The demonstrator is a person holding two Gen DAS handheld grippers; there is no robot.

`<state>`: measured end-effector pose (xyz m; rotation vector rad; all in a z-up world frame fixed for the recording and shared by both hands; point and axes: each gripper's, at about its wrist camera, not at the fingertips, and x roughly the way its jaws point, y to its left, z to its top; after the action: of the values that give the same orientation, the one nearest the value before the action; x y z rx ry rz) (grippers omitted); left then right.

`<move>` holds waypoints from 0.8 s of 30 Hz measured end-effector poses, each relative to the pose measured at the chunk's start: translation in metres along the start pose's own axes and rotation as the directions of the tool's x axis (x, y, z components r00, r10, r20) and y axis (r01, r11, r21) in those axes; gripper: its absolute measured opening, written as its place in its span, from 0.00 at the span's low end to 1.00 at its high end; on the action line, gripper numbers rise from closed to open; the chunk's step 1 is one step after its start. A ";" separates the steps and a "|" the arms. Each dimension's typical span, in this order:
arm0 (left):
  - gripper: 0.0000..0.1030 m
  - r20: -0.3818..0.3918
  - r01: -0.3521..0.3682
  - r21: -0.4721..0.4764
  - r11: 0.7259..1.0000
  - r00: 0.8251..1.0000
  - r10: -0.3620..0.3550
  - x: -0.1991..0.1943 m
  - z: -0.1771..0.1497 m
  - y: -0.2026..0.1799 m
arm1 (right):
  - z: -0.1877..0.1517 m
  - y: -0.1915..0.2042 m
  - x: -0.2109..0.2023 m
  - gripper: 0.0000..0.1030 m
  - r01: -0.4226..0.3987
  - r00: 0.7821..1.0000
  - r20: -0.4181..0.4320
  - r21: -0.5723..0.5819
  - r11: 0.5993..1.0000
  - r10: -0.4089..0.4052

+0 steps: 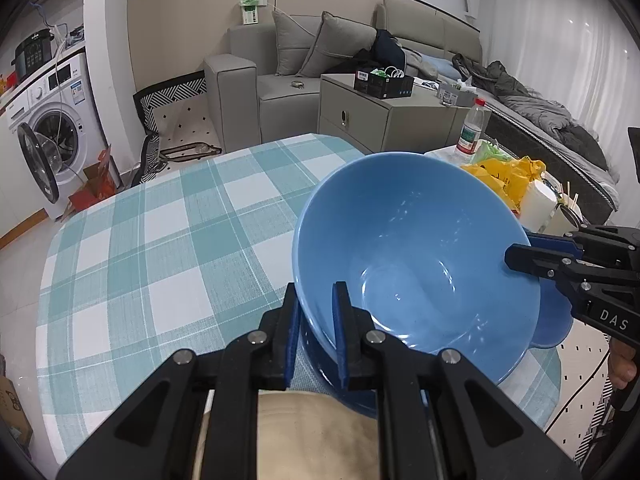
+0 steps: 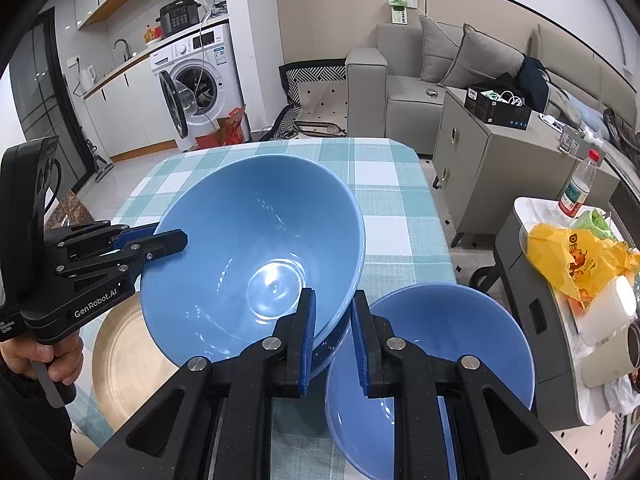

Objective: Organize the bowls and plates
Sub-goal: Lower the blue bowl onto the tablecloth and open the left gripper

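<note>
1. The room was a small flat with a grey sofa [image 1: 288, 60], a white washing machine with its door open [image 2: 196, 80] and a grey cabinet [image 1: 380, 116]; in front stood a bench [image 1: 160, 240] covered in a teal-and-white checked cloth.
2. A large glossy blue ceramic bowl [image 1: 416, 248] was held tilted over the bench, gripped from two sides.
3. The left tongs [image 1: 316, 328] were clamped on the near rim of the large bowl, one pad inside and one outside the wall; the right wrist view showed them [image 2: 168, 244] reaching in from the left, with a hand [image 2: 44, 356] on the handle.
4. The right tongs [image 2: 332, 336] were clamped on the opposite rim, and showed in the left wrist view [image 1: 524, 256] coming in from the right.
5. Only the right wrist view showed a second, smaller blue bowl [image 2: 460, 340] sitting upright on the bench just beside and partly under the tilted one, and a round tan plate [image 2: 124, 364] lying flat below the left tongs.
6. The left wrist view gave only a sliver of blue past the big bowl's right edge and a tan patch at the bottom, too hidden to tell.
7. A side table [image 2: 532, 280] on the right carried a yellow plastic bag [image 2: 568, 256] and a clear plastic bottle with a red cap [image 2: 576, 188].
</note>
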<state>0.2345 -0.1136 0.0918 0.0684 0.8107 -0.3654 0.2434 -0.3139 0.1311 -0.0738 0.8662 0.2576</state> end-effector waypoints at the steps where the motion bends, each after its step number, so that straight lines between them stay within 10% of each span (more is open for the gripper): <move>1: 0.12 -0.005 -0.002 0.001 1.000 1.000 0.002 0.001 -0.001 0.000 | 0.000 0.000 0.002 0.17 -0.002 1.000 -0.002 0.001 1.000 0.002; 24: 0.13 -0.072 -0.007 0.016 1.000 0.997 0.009 0.025 -0.014 -0.003 | -0.014 -0.003 0.037 0.18 0.023 0.997 -0.072 -0.021 1.000 -0.025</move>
<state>0.2401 -0.1210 0.0644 0.0998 0.8783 -0.3634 0.2563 -0.3124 0.0938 -0.1124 0.9341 0.2422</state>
